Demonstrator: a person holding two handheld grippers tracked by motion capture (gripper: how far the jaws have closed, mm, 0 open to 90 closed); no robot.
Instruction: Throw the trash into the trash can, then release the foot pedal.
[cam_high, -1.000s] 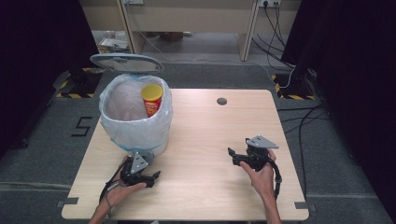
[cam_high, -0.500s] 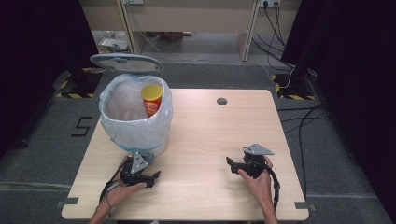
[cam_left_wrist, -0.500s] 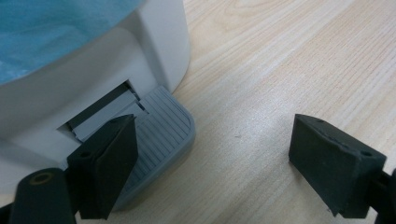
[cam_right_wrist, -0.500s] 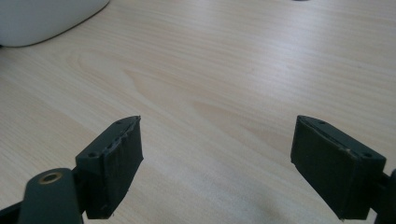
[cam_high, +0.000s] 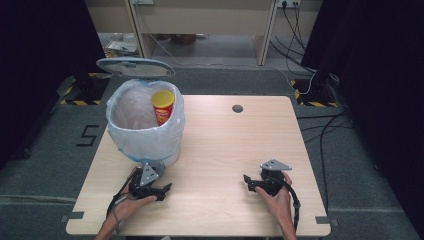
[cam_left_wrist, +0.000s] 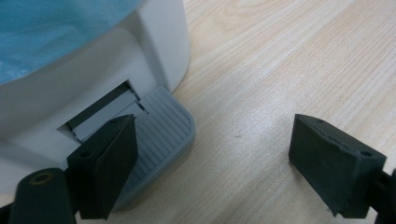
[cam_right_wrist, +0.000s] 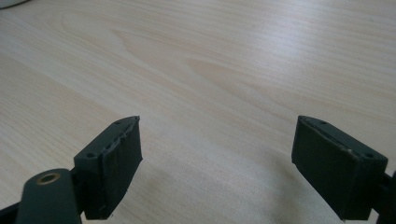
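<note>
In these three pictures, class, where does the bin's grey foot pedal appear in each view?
High view: the grey foot pedal sits at the white bin's base, partly behind the left hand-held gripper.
Left gripper view: lower left.
Right gripper view: not in it.
Shared landmark: the wooden table.

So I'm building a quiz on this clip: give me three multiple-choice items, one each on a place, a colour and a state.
1. Where is the chip can?
A. on the table beside the bin
B. inside the bin
C. on the floor

2. What colour is the can's lid?
A. yellow
B. green
C. black

3. How do the left gripper jaws stand?
A. shut on the pedal
B. shut on nothing
C. open

Answers: 1 B, the can stands in the lined bin in the high view. 2 A, its top shows yellow there. 3 C, in the left gripper view the jaws stand wide apart, one over the grey pedal, with bare table between them.
</note>
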